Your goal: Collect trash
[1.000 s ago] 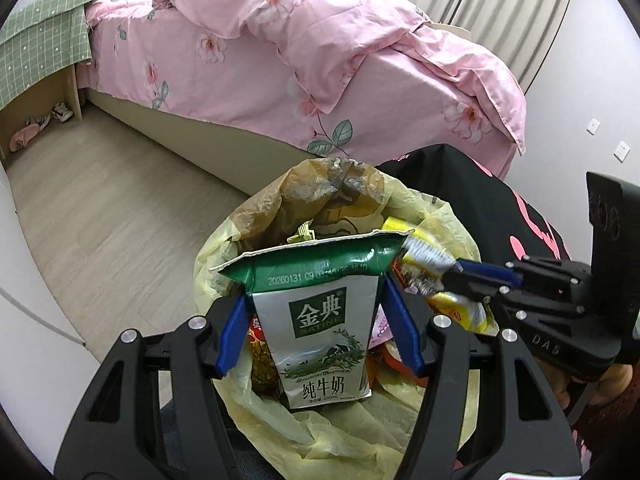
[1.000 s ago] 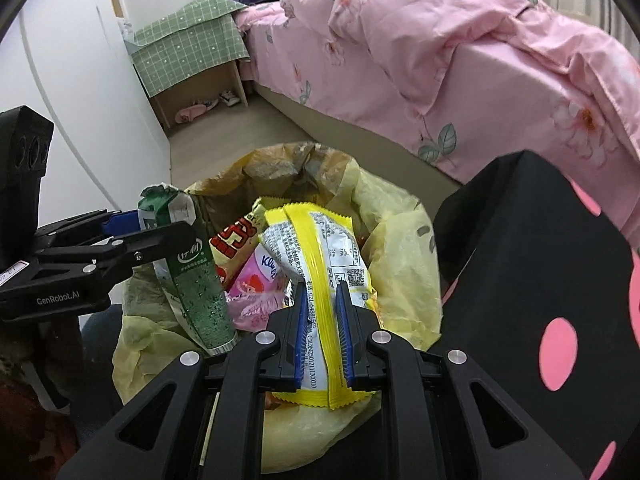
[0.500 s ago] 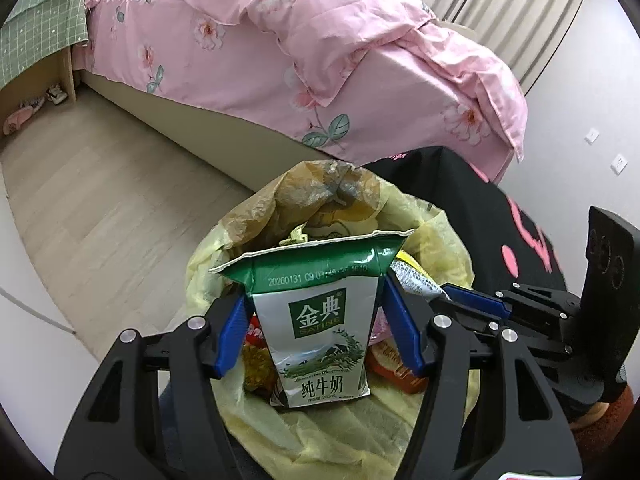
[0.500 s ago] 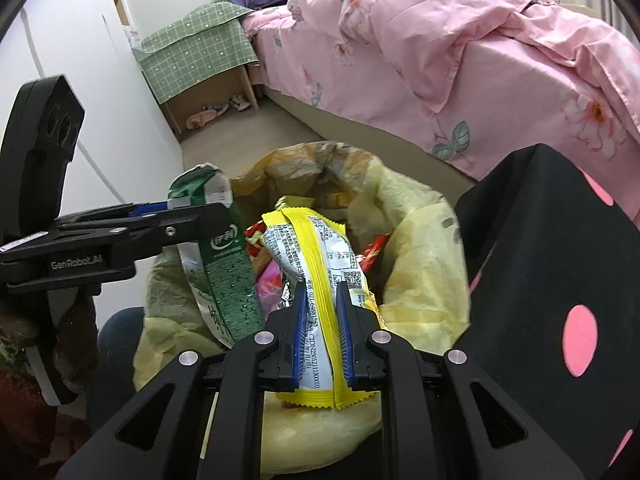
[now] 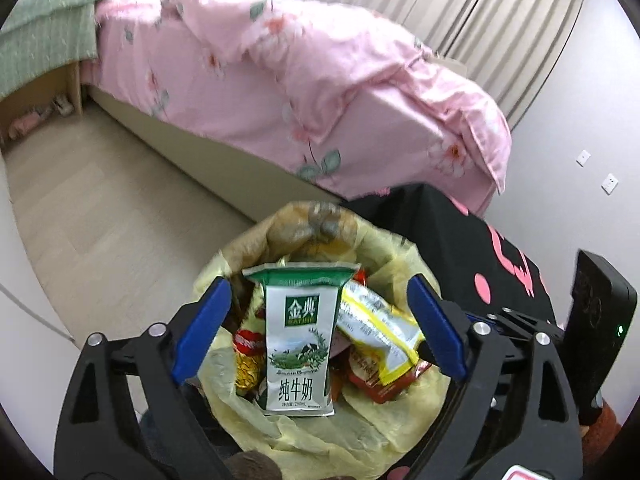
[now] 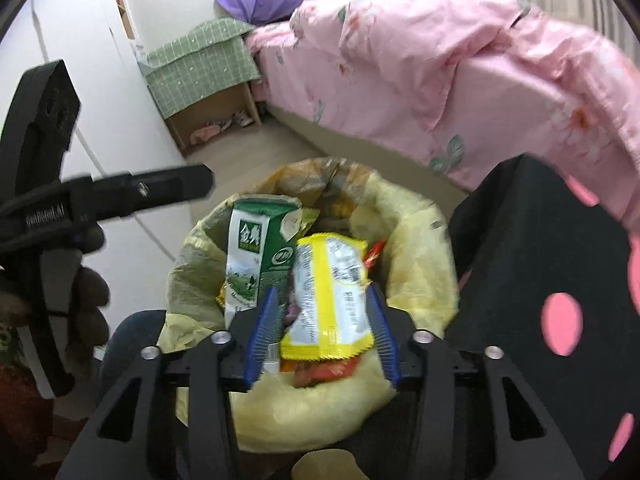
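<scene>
A bin lined with a yellow bag (image 5: 372, 412) (image 6: 416, 232) holds several wrappers. A green and white milk carton (image 5: 300, 336) (image 6: 256, 256) stands in it, free of my fingers. A yellow and white snack packet (image 5: 376, 324) (image 6: 328, 296) lies on the trash beside it. My left gripper (image 5: 316, 328) is open above the bin, jaws wide on either side of the carton. My right gripper (image 6: 322, 336) is open, its jaws either side of the packet and apart from it.
A bed with a pink floral duvet (image 5: 304, 80) (image 6: 460, 64) runs behind the bin. A black cloth with pink dots (image 5: 472, 248) (image 6: 552, 280) sits to the right. A green-covered bedside shelf (image 6: 204, 76) stands by the white wall. Pale wood floor (image 5: 100, 216) lies to the left.
Both grippers have opened. The milk carton and the snack packet have left the jaws and dropped into the bag. Both grippers have lifted a little.
</scene>
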